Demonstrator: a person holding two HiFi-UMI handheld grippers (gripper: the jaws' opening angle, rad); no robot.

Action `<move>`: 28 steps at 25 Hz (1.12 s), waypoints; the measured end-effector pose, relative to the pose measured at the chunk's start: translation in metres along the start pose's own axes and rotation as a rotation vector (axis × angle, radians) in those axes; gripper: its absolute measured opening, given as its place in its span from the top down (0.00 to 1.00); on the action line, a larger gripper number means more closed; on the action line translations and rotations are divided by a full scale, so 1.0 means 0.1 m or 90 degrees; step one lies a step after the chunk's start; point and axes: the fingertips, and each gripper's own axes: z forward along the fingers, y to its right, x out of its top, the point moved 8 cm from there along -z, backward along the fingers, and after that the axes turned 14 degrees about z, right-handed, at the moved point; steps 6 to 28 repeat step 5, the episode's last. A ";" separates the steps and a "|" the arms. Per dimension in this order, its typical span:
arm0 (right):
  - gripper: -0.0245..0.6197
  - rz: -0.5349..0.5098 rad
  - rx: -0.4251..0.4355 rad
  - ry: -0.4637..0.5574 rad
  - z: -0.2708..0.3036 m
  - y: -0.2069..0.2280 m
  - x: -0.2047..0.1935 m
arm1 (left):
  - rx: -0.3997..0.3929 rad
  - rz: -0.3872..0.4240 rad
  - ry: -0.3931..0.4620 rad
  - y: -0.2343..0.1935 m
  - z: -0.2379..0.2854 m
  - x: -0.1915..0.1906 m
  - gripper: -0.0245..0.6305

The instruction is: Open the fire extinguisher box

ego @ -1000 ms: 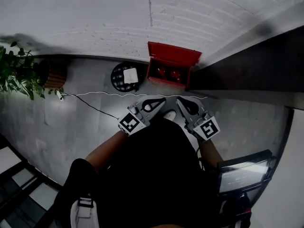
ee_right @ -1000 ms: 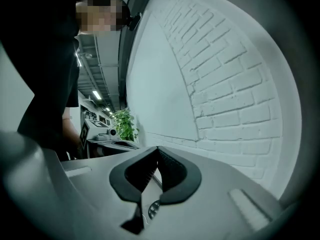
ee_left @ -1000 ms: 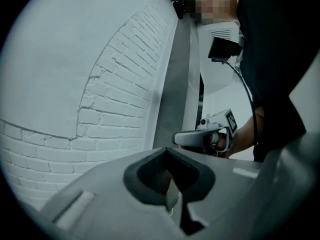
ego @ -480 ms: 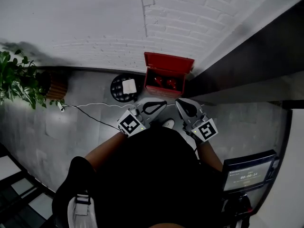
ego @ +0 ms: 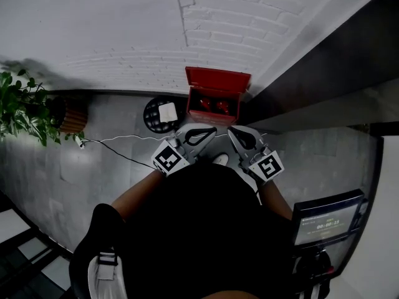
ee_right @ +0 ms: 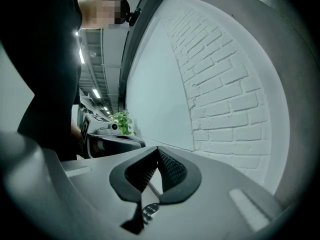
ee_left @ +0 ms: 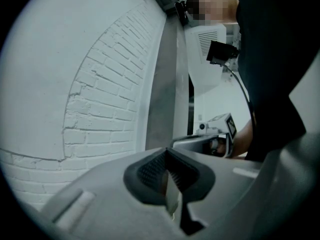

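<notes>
We hold the left gripper (ego: 214,130) and the right gripper (ego: 231,131) closed and empty before the open red fire extinguisher box (ego: 217,99); digits on the screen (ego: 327,223) are unreadable.

only a small screen (ego: 327,224) shows a line of timer-like digits, too small to read surely.

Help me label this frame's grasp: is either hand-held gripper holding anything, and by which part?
Nothing is held: the left hand-held gripper and right hand-held gripper are both shut, empty, clear of the red box.
</notes>
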 end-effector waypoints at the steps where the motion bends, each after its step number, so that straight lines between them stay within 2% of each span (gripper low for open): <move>1: 0.95 0.001 0.002 0.000 0.00 0.00 -0.01 | 0.000 0.000 0.000 0.00 0.00 -0.01 0.96; 28: 0.95 0.008 0.012 0.000 0.00 -0.03 -0.05 | 0.002 0.002 -0.002 0.04 0.01 -0.03 0.96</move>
